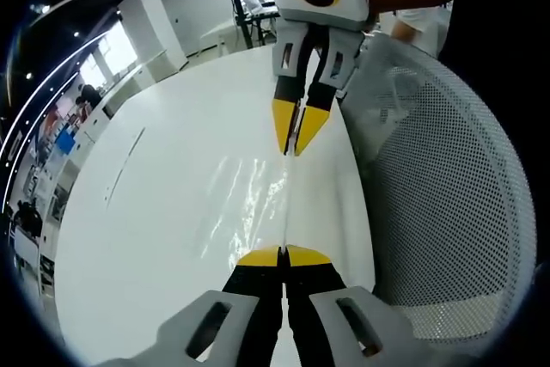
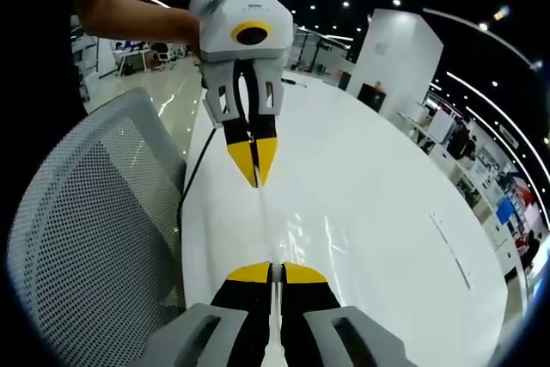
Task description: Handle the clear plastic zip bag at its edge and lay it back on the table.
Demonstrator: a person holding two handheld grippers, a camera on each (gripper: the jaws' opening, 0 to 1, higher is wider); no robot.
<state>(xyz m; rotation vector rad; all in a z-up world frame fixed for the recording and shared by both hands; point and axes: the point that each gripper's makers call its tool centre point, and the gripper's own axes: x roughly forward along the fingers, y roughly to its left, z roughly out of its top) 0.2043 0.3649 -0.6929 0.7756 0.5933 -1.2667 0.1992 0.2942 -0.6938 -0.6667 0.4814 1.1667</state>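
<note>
A clear plastic zip bag (image 1: pixel 249 199) is stretched over the white table (image 1: pixel 155 212), its top edge taut between the two grippers. My left gripper (image 1: pixel 284 255) is shut on the near end of that edge. Facing it, my right gripper (image 1: pixel 295 150) pinches the far end, held by a person's hand. In the right gripper view, the right gripper (image 2: pixel 275 271) is shut on the bag edge (image 2: pixel 263 229), and the left gripper (image 2: pixel 255 180) grips the opposite end. The bag's film (image 2: pixel 344 238) shows as faint glare on the table (image 2: pixel 387 204).
A grey mesh office chair (image 1: pixel 447 195) stands right beside the table edge; the chair (image 2: pixel 86 238) is left in the right gripper view. A black cable (image 2: pixel 191 174) runs along the table rim. Desks, pillars and people are in the background.
</note>
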